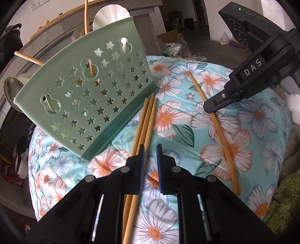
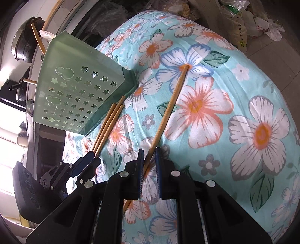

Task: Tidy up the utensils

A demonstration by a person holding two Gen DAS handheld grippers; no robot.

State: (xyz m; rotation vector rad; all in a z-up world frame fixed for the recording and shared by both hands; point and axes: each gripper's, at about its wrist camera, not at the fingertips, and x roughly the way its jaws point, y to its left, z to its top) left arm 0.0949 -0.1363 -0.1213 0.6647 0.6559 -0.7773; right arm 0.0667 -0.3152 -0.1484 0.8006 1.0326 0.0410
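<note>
Bamboo chopsticks: thin, light, stiff, apt to roll. Left gripper [image 1: 150,150] is nearly closed, seemingly beside three chopsticks [image 1: 148,116] by the green holder [image 1: 84,90], gripping nothing I can confirm. Right gripper [image 2: 149,152] clamps a lone chopstick [image 2: 168,107] near its butt. Soft floral cloth [image 2: 243,93] leaves room rightward.

We see a floral cloth [image 1: 187,120] filling the centre. A white scalloped plate [image 1: 110,15] sits at twelve o'clock, and green shaggy fabric [image 1: 281,202] at four o'clock
</note>
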